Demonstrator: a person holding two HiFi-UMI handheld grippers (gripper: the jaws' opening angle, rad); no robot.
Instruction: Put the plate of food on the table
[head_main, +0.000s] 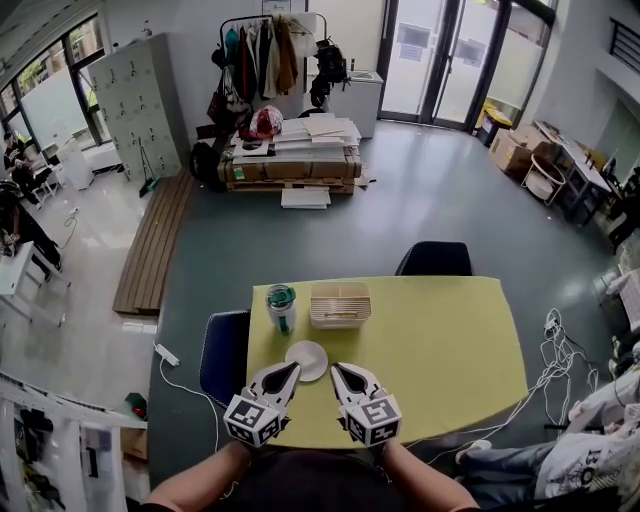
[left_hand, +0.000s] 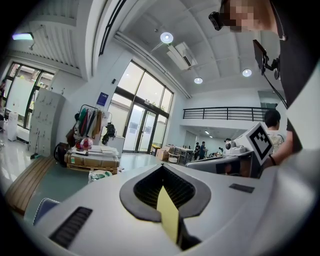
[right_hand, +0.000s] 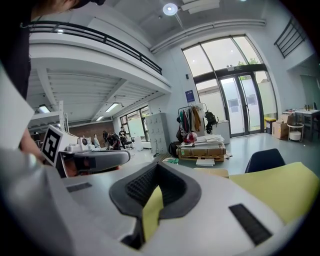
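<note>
A small white plate (head_main: 306, 360) lies on the yellow table (head_main: 440, 340) near its front edge; I see no food on it. Behind it stand a cup with a green lid (head_main: 281, 308) and a beige ribbed tray (head_main: 340, 305). My left gripper (head_main: 291, 368) hovers at the plate's near left edge, jaws shut and empty. My right gripper (head_main: 337, 369) sits just right of the plate, also shut with nothing held. In the left gripper view the left gripper's (left_hand: 161, 166) tips meet. In the right gripper view the right gripper's (right_hand: 157, 164) tips meet too.
A dark blue chair (head_main: 225, 352) stands at the table's left side and a black chair (head_main: 434, 259) at its far side. Cables (head_main: 552, 365) trail on the floor to the right. A pallet of boxes (head_main: 290, 155) is far back. A seated person's legs (head_main: 540, 465) are at bottom right.
</note>
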